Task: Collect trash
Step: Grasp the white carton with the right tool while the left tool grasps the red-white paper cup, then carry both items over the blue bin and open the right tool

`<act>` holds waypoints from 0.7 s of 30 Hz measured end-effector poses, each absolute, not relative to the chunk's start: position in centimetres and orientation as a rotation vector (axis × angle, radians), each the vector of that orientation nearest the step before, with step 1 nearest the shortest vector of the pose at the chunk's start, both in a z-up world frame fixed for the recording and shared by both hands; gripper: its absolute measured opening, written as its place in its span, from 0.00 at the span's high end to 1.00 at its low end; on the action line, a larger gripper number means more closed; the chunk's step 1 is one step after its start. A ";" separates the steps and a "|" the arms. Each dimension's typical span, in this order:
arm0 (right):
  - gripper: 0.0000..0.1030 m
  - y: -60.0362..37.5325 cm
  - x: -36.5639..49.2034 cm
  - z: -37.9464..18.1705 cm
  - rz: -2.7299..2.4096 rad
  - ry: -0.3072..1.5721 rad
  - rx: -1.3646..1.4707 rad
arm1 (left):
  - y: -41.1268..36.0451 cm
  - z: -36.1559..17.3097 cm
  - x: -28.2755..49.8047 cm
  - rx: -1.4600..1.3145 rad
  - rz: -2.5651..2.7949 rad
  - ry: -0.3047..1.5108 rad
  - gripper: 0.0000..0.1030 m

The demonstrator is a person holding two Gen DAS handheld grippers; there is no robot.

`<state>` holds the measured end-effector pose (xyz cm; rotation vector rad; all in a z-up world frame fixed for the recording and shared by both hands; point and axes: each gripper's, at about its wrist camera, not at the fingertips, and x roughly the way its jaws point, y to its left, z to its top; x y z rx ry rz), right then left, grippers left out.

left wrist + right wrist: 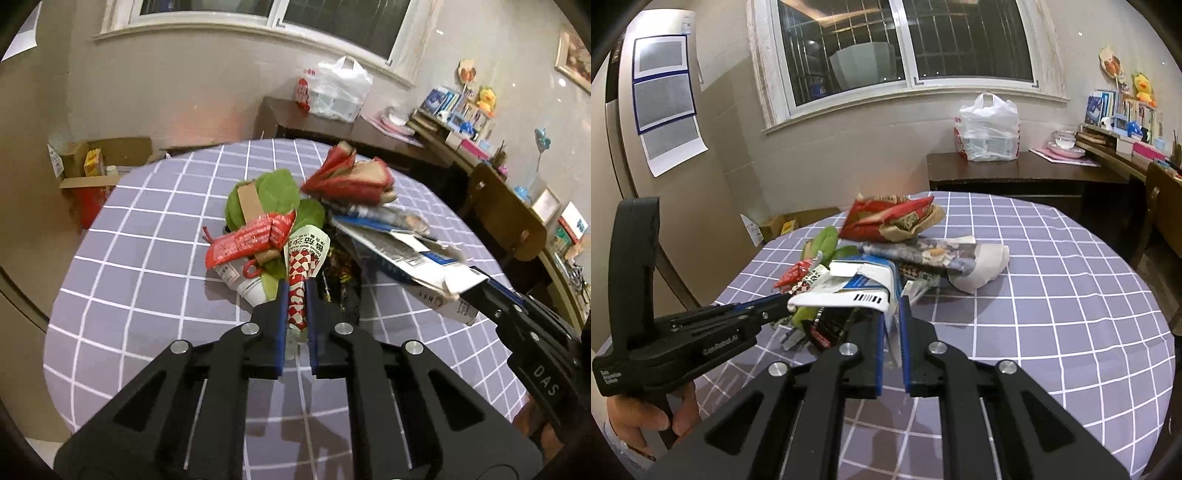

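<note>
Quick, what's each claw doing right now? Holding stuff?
Left gripper: shut on the red-checked wrapper.
Right gripper: shut on the blue-and-white carton.

a heap of trash [295,229] lay on the table [147,295]. in the left view, leaves [273,192] sat at its far left, a folded wrapper [351,177] at the back, and a flattened carton [413,258] on the right. behind the table stood a desk [1015,173] with a bag [990,129] on it.

Home dining room: clothed table [1052,280], cluttered sideboard [1015,173].
</note>
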<state>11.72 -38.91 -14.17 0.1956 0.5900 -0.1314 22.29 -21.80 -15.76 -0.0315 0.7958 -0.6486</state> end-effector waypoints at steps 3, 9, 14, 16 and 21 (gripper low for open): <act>0.94 -38.0 10.9 -13.2 -0.130 0.570 0.185 | -20.5 -14.7 21.3 -0.066 -0.659 0.775 0.91; 0.95 -35.9 9.5 -10.6 -0.106 0.525 0.173 | -17.0 -11.6 18.8 -0.123 -0.654 0.709 0.91; 0.95 -32.8 8.5 -8.4 -0.075 0.488 0.148 | -13.3 -9.6 16.9 -0.168 -0.631 0.653 0.91; 0.95 -30.9 8.5 -7.6 -0.053 0.477 0.128 | -11.3 -8.9 16.3 -0.190 -0.615 0.634 0.91; 0.95 -25.6 9.6 -6.4 0.056 0.478 0.111 | -5.0 -8.4 15.7 -0.241 -0.545 0.605 0.91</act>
